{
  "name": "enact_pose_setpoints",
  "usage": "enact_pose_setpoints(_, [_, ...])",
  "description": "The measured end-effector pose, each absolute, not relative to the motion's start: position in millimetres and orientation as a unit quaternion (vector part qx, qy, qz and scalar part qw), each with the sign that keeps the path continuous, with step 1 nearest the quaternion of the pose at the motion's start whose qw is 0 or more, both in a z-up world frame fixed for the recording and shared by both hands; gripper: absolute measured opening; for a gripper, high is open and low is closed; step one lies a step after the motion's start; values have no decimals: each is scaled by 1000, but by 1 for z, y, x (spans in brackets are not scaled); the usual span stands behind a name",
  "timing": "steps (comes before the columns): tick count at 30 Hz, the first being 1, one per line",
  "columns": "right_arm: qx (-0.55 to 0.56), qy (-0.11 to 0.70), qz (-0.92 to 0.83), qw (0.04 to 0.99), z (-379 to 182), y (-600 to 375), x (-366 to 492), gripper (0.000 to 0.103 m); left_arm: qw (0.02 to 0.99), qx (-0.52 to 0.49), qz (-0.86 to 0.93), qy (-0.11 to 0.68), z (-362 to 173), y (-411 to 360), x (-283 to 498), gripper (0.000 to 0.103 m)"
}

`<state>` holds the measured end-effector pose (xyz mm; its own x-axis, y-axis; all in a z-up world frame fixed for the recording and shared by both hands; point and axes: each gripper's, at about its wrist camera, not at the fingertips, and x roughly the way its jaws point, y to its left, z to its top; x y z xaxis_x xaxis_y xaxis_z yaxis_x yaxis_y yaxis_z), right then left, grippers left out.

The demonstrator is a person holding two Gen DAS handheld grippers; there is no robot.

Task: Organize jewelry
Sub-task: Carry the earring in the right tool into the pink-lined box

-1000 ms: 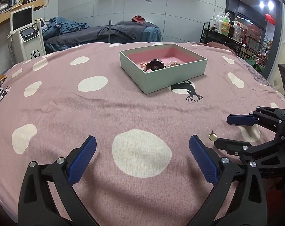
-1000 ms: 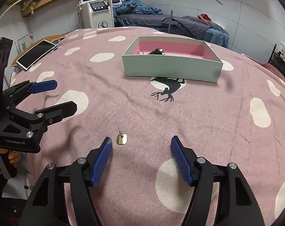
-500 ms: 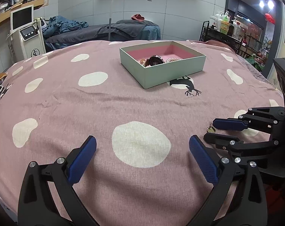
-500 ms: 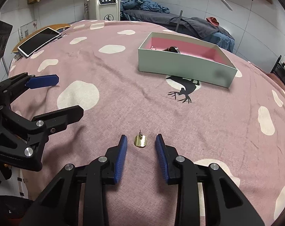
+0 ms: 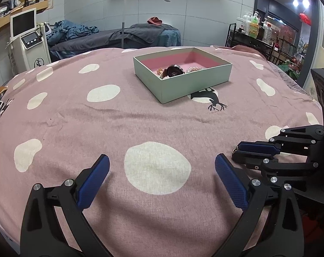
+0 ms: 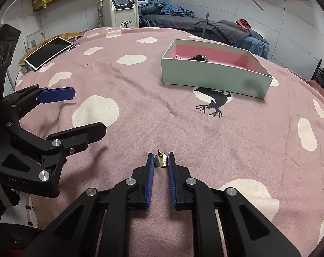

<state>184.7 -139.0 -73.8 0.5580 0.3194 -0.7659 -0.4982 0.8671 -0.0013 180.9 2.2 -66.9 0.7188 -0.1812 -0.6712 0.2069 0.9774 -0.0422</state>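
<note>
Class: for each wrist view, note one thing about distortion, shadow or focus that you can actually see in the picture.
Left wrist view: fisheye bends the pink spotted cloth into a dome; corners darken. Right wrist view: a soft dark smudge lies on the pale green cardboard box wall, cause unclear; the small gold earring between the right gripper jaws looks sharp.

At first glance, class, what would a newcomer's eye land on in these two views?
First, the right gripper, its blue pads closed on a small gold earring lying on the pink spotted blanket. Next, the mint-green box with a pink lining farther back, already holding a watch and a pearl bracelet. The left gripper hovers open beside it, empty.
</note>
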Motion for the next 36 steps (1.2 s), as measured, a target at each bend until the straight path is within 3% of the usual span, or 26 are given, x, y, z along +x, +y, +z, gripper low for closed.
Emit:
enact_pose_setpoints(14, [-65, 402, 221, 886, -52, -171, 201, 13, 931, 31, -119, 343, -52, -2, 197, 97])
enact_pose_setpoints(36, [-65, 362, 188, 911, -4, -185, 293, 13, 935, 32, -123, 332, -22, -12, 296, 97])
